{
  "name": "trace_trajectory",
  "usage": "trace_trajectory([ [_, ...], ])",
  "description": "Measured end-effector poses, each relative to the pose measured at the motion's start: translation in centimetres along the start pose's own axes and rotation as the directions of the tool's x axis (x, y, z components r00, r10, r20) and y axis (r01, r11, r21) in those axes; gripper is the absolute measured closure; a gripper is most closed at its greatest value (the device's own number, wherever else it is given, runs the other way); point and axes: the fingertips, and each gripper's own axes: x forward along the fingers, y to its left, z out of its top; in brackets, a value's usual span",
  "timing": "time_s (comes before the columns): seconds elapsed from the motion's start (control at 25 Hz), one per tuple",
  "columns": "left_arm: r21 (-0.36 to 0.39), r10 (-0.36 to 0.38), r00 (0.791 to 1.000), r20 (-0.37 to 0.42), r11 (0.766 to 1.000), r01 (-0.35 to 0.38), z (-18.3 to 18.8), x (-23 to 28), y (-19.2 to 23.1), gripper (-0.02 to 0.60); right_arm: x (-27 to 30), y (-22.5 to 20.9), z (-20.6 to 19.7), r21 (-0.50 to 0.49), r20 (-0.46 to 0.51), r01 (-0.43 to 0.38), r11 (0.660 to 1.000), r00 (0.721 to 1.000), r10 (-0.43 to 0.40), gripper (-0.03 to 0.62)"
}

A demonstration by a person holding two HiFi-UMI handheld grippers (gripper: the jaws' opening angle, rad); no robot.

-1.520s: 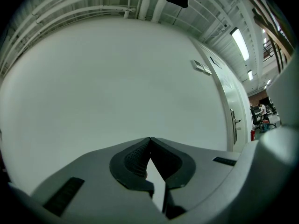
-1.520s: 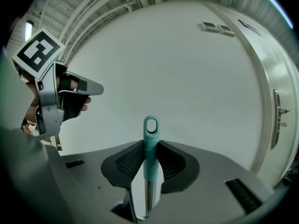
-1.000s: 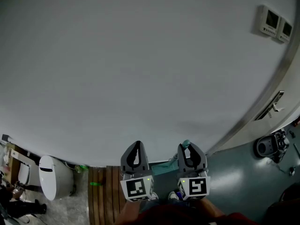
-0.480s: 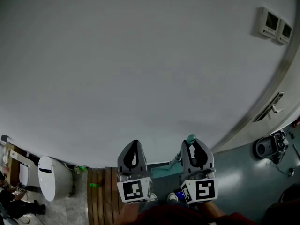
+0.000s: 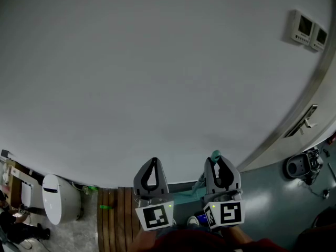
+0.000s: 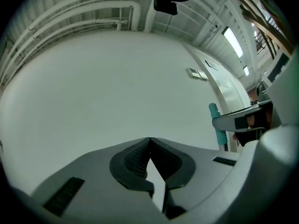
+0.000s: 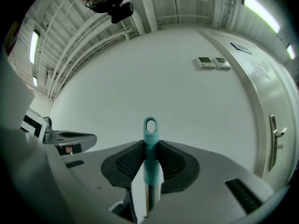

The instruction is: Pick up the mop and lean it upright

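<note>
The mop has a teal grip with a hanging loop [image 7: 150, 143] on a metal shaft, standing upright. My right gripper [image 7: 150, 149] is shut on that grip, its dark ribbed pads pressing on both sides just below the loop. In the head view the teal tip [image 5: 214, 155] pokes up above the right gripper [image 5: 221, 168], and a teal part of the mop [image 5: 182, 189] shows low between the grippers. My left gripper [image 5: 152, 172] hangs beside it to the left, shut on nothing, its tips touching [image 6: 150, 140]. From the left gripper view the mop grip [image 6: 215, 124] stands off to the right.
A plain white wall fills most of each view. A door with a lever handle [image 5: 308, 115] and two wall panels [image 5: 307, 28] are at the right. Below lie a white bin-like unit [image 5: 59, 198], wooden slats [image 5: 113, 219] and a dark round device [image 5: 298, 165] on the grey floor.
My right gripper has risen a little and drifted slightly right with the mop grip still in it. The left gripper has lifted slightly alongside and stays shut.
</note>
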Motion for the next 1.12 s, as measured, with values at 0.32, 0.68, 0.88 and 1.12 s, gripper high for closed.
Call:
trace_trajectory([
  [0.32, -0.020, -0.012, 1.000, -0.005, 1.000, 0.012, 0.1, -0.1, -0.3, 0.568, -0.1, -0.2, 0.0, -0.005, 0.003, 0.009, 1.000, 1.000, -0.009, 0.490],
  [0.68, -0.035, -0.012, 1.000, 0.000, 0.999, 0.012, -0.1, 0.1, -0.1, 0.568, -0.2, -0.1, 0.7, -0.012, 0.025, 0.006, 1.000, 1.000, -0.006, 0.490],
  [0.88, -0.045, -0.012, 1.000, -0.002, 0.999, 0.012, -0.2, 0.1, 0.0, 0.568, -0.2, -0.3, 0.5, -0.018, 0.023, 0.009, 1.000, 1.000, -0.009, 0.490],
  [1.12, -0.048, -0.015, 1.000, -0.005, 0.999, 0.015, -0.2, 0.4, -0.3, 0.568, -0.1, -0.6, -0.7, -0.022, -0.008, 0.010, 1.000, 1.000, -0.010, 0.490],
])
